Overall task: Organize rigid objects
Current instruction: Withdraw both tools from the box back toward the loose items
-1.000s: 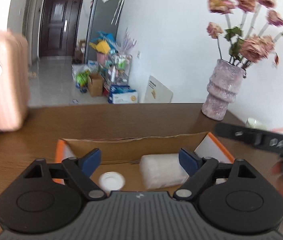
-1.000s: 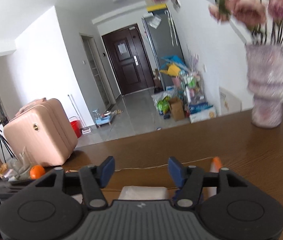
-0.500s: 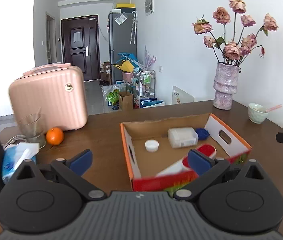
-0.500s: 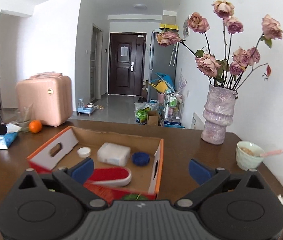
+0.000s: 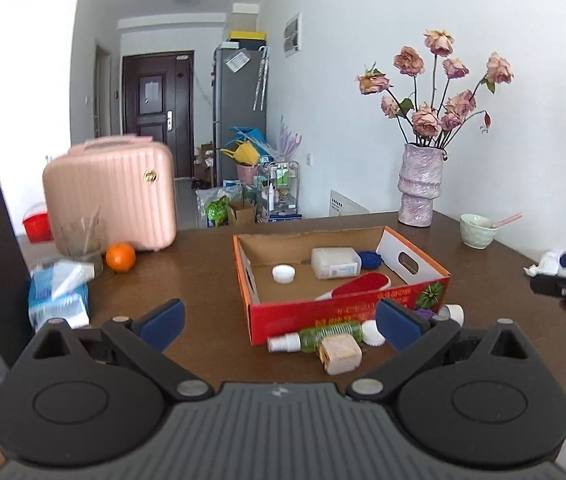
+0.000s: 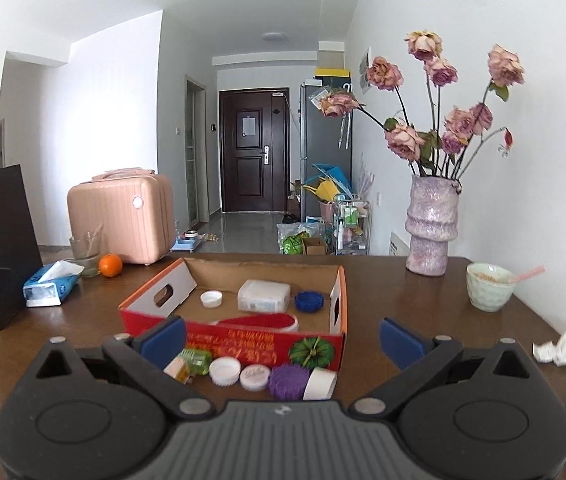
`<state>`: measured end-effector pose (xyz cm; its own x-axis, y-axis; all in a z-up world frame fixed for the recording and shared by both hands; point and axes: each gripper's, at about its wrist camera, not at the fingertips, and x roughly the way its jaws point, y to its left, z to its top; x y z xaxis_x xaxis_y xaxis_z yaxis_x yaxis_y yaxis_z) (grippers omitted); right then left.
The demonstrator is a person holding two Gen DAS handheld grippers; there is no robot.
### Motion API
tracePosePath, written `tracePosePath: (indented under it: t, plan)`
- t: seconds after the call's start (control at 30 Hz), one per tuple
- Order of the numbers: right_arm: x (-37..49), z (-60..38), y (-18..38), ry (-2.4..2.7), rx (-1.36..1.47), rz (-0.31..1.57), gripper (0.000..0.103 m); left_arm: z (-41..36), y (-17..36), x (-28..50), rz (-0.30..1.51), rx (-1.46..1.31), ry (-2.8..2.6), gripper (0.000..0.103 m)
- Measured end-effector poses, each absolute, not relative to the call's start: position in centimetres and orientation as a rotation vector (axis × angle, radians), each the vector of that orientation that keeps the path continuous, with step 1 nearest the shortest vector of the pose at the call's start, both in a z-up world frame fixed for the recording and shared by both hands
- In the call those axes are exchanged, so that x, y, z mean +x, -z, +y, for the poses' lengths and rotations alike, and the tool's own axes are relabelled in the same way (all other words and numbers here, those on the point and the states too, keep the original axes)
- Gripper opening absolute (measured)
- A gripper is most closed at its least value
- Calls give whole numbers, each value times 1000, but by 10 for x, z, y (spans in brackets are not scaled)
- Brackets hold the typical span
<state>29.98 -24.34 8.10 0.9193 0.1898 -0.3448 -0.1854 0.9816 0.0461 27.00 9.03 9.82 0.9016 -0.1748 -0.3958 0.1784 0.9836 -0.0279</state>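
Observation:
An orange-and-red cardboard box [image 5: 339, 306] [image 6: 243, 338] stands on the brown table. It holds a white cap [image 5: 283, 273], a white plastic case [image 5: 335, 263], a blue cap [image 5: 370, 258] and a red brush [image 5: 357, 285]. On the table before its front wall lie a green spray bottle [image 5: 319, 336], a beige block [image 5: 341, 356], a white cap [image 6: 225, 372], a pink lid [image 6: 254, 377], a purple cap [image 6: 289, 380] and a white ring [image 6: 320, 384]. My left gripper [image 5: 279, 323] and right gripper [image 6: 281, 340] hover short of these, both open and empty.
At the back left stand a pink suitcase [image 5: 111, 196], a glass [image 5: 79, 240], an orange [image 5: 120, 257] and a tissue pack [image 5: 59, 292]. A vase of dried roses [image 6: 431, 228], a bowl with a spoon [image 6: 489, 286] and crumpled paper [image 6: 563, 346] occupy the right side.
Both grippers have drawn back from inside the box and opened wider. The whole box and the loose items in front of it have come into view.

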Motion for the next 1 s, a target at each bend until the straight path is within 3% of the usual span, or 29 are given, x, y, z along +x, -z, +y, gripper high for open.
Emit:
tracePosePath:
  t: [0.53,1.0]
  plan:
    - [166,-235,-4,-93,30,342,103,120,-19,143,399,-22,136,103]
    - [187,-238,36,-59,86,450,103,99,8,186,523,0,136,103]
